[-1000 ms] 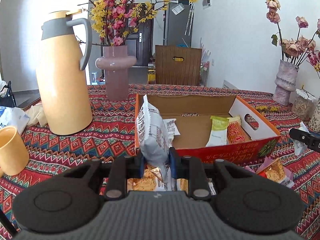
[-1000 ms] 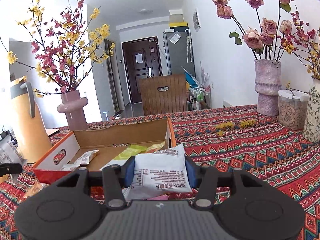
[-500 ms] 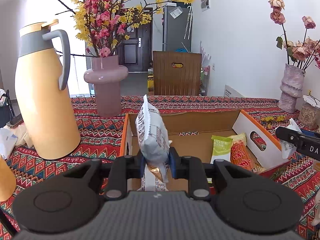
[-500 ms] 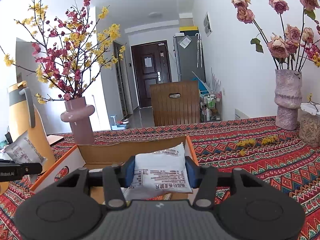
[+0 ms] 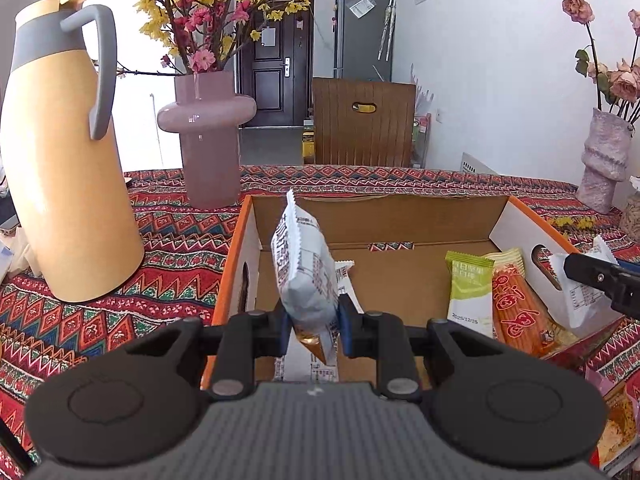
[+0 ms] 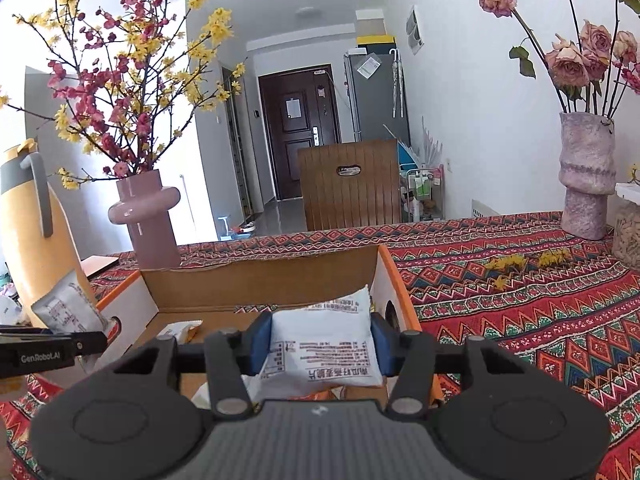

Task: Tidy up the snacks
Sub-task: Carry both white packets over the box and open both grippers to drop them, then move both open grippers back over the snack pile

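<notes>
My left gripper [image 5: 311,326] is shut on a grey-white snack packet [image 5: 304,276], held upright over the left part of the open cardboard box [image 5: 240,264]. My right gripper [image 6: 319,338] is shut on a flat white snack packet [image 6: 324,344], held level over the box's right end [image 6: 394,292]. A green packet [image 5: 468,292] and an orange packet [image 5: 520,308] lie inside the box at the right, and a small white packet [image 5: 345,280] lies behind the held one. The right gripper's finger [image 5: 600,280] shows at the left view's right edge.
A tall yellow thermos jug [image 5: 60,160] and a pink vase [image 5: 208,128] with flowering branches stand left of the box. A mottled vase [image 6: 586,176] with dried roses and a jar [image 6: 628,220] stand at the far right. More snack packets [image 5: 616,428] lie on the patterned cloth [image 6: 540,300].
Both grippers have moved forward with their packets, from in front of the box to over its inside. The box now fills more of each view.
</notes>
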### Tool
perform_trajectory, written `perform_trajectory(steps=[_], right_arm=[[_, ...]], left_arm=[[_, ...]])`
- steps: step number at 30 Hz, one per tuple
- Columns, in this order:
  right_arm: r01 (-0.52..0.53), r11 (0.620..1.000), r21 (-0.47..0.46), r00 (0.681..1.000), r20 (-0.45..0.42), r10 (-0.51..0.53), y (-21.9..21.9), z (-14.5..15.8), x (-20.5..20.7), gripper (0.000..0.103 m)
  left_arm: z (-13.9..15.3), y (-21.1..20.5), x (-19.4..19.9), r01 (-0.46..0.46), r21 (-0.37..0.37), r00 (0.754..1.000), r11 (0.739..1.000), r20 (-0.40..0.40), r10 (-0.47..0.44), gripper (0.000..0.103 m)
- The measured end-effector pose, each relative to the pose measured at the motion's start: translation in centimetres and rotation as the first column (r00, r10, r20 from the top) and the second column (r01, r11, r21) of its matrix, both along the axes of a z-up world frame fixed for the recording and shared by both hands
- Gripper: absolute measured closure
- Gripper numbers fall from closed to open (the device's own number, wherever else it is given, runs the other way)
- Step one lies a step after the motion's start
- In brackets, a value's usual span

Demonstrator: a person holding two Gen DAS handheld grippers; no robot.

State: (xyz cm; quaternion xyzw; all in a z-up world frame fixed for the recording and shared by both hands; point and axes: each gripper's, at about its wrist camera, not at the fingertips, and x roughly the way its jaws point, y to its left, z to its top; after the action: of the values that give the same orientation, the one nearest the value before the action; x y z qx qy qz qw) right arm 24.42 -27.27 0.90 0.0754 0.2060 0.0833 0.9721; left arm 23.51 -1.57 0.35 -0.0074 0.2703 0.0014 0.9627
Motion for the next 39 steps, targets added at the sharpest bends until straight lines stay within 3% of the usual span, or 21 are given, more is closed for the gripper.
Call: perform_trajectory(steps=[3, 5, 7, 9, 10, 11, 12, 24, 39], right_arm=[[-0.008, 1.0, 0.006, 1.0, -0.001, 0.008, -0.1, 0.0, -0.2, 0.053], [-0.009, 1.0, 0.008, 1.0, 0.004, 0.009, 0.0, 0.0, -0.3, 0.053], [-0.005, 1.0, 0.015, 1.0, 0.009, 0.005, -0.2, 0.1, -0.5, 0.048], [0.011, 1.0, 0.027, 1.0, 0.014, -0.012, -0.4, 0.1, -0.6, 0.016], [0.021, 0.999, 0.031, 1.0, 0.018, -0.021, -0.6, 0.1, -0.6, 0.009], [0.029, 0.999, 0.038, 0.999, 0.023, -0.03, -0.7, 0.2, -0.7, 0.002], [0.033, 0.998, 0.045, 0.999, 0.025, -0.034, -0.9, 0.2, -0.7, 0.002], [0.036, 0.999, 0.041, 0.998, 0.04, -0.038, -1.0, 0.5, -0.8, 0.0], [0.029, 1.0, 0.008, 0.998, 0.058, -0.029, -1.0, 2.6, -6.4, 0.0]], left_arm=[[0.0, 0.1, -0.3, -0.002, -0.007, 1.0, 1.0, 0.009, 0.002, 0.077], [0.1, 0.1, -0.5, -0.001, -0.01, 1.0, 1.0, 0.021, 0.002, 0.069], [0.3, 0.0, -0.9, -0.012, -0.006, 0.999, 1.0, 0.043, 0.012, 0.035], [0.6, -0.1, -1.4, -0.035, -0.004, 0.997, 0.999, 0.075, 0.035, 0.006], [0.8, -0.1, -1.7, -0.044, -0.004, 0.995, 0.999, 0.092, 0.044, 0.0], [0.9, 0.0, -1.9, -0.049, -0.009, 0.993, 0.999, 0.104, 0.049, 0.0], [1.0, 0.0, -2.0, -0.045, -0.016, 0.993, 0.999, 0.108, 0.046, 0.0], [1.4, 0.2, -2.2, -0.052, -0.033, 0.992, 0.998, 0.117, 0.056, 0.0], [3.9, 0.4, -7.4, -0.044, -0.017, 0.987, 0.999, 0.151, 0.046, 0.0]])
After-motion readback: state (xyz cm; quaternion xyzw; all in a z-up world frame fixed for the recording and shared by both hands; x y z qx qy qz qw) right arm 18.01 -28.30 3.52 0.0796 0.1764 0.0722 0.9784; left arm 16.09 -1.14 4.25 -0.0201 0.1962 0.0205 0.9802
